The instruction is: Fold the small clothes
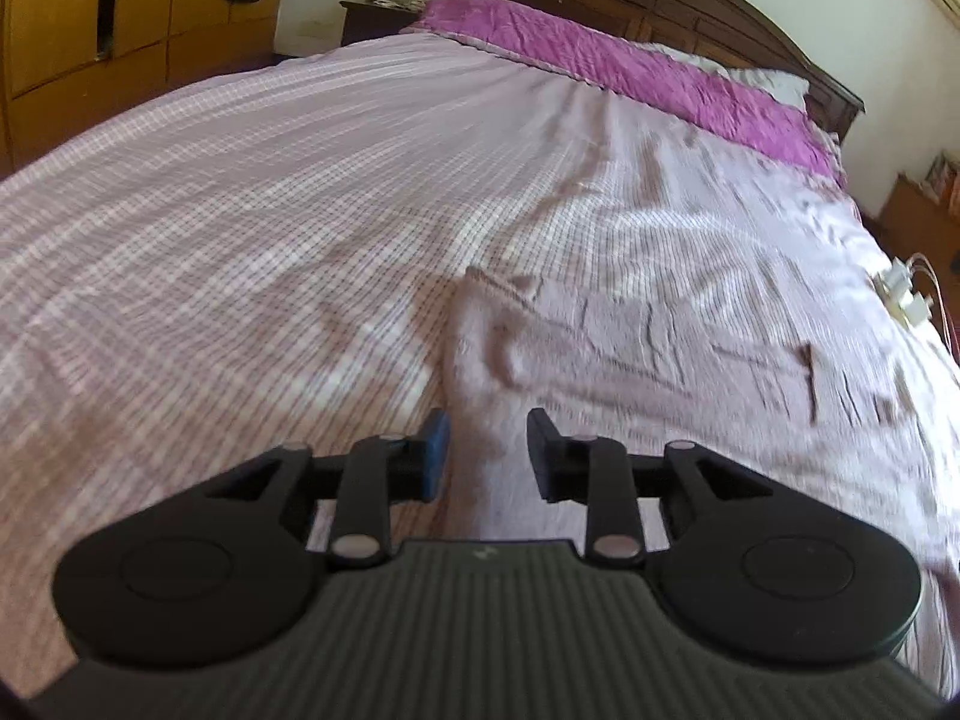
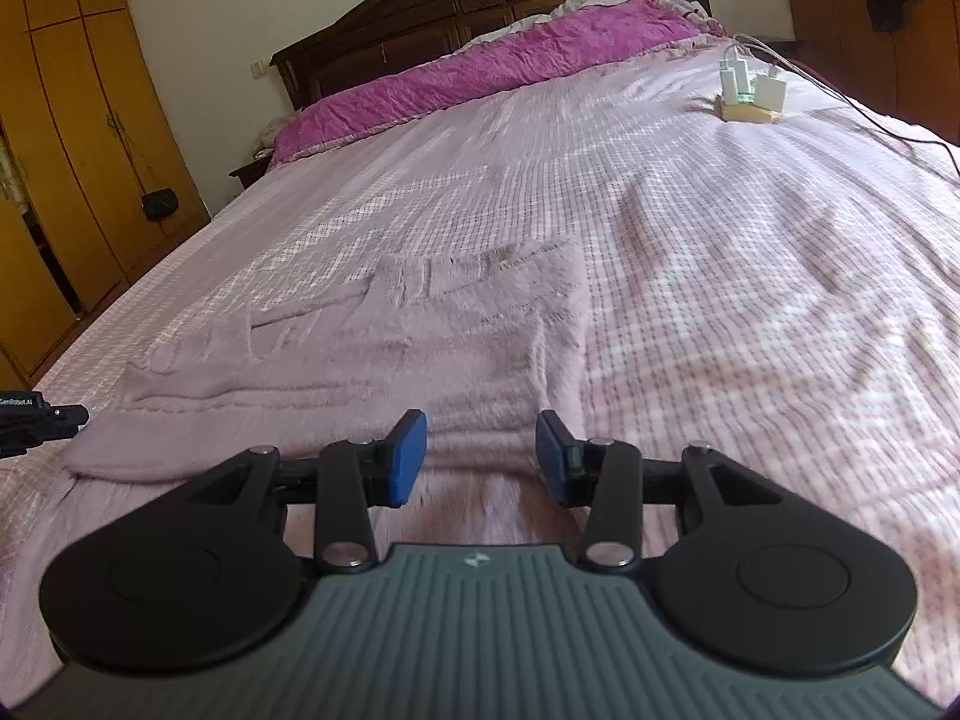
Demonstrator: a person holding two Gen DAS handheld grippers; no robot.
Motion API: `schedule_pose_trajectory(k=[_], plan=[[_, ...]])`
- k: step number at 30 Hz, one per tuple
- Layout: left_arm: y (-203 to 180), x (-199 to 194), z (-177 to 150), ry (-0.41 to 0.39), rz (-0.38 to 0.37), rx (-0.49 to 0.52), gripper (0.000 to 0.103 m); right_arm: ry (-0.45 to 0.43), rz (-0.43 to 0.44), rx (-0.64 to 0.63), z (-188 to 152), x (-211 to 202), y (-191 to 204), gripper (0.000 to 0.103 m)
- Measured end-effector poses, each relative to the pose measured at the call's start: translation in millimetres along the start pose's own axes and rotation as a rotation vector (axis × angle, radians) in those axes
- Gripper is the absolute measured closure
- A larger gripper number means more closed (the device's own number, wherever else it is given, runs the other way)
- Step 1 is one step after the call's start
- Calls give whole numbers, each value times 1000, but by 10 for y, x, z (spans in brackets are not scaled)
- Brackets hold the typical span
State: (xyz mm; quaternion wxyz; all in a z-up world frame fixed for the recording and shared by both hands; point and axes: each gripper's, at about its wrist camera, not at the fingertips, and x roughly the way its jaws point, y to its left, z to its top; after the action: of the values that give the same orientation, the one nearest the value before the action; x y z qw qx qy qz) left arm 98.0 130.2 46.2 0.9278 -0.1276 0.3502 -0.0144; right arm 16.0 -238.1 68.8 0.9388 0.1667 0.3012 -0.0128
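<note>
A pale lilac fuzzy garment (image 1: 630,360) lies spread flat on the pink checked bedsheet (image 1: 270,210). In the left wrist view my left gripper (image 1: 487,456) hovers over the garment's left edge. Its jaws stand apart, with cloth below them and nothing pinched. In the right wrist view the same garment (image 2: 420,336) stretches away towards the left, with a folded layer across its middle. My right gripper (image 2: 481,459) is open just above the garment's near edge, and its blue pads (image 2: 405,459) are clear of the cloth.
A magenta quilt (image 2: 480,66) lies along the dark wooden headboard (image 2: 420,6). White chargers on a wooden block (image 2: 747,96) sit on the bed at the far right, with cables trailing off. Yellow wardrobes (image 2: 72,150) stand to the left. A black labelled device part (image 2: 36,420) pokes in at the left edge.
</note>
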Motion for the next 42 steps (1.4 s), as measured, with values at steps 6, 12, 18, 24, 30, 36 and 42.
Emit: schedule_pose_trajectory(k=[6, 12, 18, 24, 30, 36, 42], plan=[[100, -323, -217, 5, -8, -9, 49, 6, -33, 32, -180, -351, -108, 47], [133, -572, -489, 55, -16, 34, 47, 31, -40, 19, -413, -624, -151, 40], [136, -792, -712, 99, -31, 70, 47, 67, -37, 6, -615, -843, -209, 39], [142, -971, -894, 128, -39, 104, 47, 86, -18, 14, -770, -1003, -324, 38], [198, -1086, -1112, 172, -36, 128, 47, 117, 6, -24, -869, -1057, -345, 38], [229, -1115, -1219, 218, -84, 159, 47, 201, 74, -12, -877, -1083, -428, 37], [196, -1056, -1257, 282, -194, 183, 48, 284, 152, -27, -882, -1019, -472, 37]])
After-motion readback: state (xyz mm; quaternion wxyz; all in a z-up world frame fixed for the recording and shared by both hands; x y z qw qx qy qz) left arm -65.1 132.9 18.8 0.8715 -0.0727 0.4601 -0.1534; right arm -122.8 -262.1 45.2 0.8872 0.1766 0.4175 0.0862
